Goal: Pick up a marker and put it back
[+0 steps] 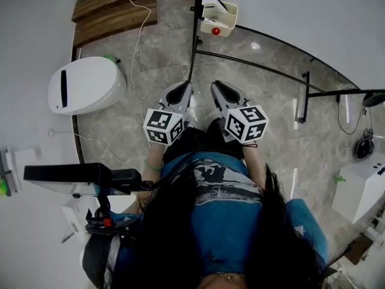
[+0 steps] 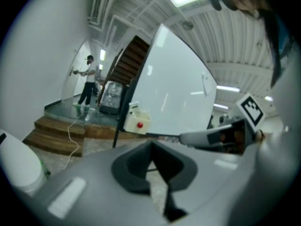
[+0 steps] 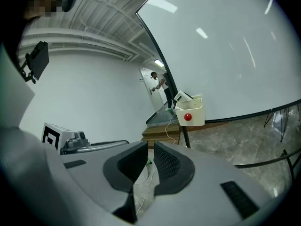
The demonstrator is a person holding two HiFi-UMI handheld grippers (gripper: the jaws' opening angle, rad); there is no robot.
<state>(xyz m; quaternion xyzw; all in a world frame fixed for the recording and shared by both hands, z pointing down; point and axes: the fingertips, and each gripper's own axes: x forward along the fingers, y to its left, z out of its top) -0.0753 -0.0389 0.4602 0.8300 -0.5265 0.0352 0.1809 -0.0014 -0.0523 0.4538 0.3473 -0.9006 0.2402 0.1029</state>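
Hanging side by side in front of the person's body, the left hand-held gripper (image 1: 182,87) and the right hand-held gripper (image 1: 218,87) both aim forward over the stone floor (image 1: 162,65) toward a large whiteboard (image 1: 289,11). In the left gripper view the left hand-held gripper (image 2: 150,148) has its dark pads meeting at the tips, with only floor visible behind them. In the right gripper view the right hand-held gripper (image 3: 150,148) is closed too, its ribbed pads drawn together with nothing clamped.

A white holder box (image 1: 219,12) hangs on the dark frame at the whiteboard's near edge, with a red round thing (image 1: 215,31) on its front. It sits ahead of both jaws and well apart from them, slightly nearer the right hand-held gripper's line. Whether a marker lies inside it is too small to tell.

Wooden steps (image 1: 114,8) rise to the left beyond the board, and a white cable (image 1: 135,47) trails down across the floor from them.
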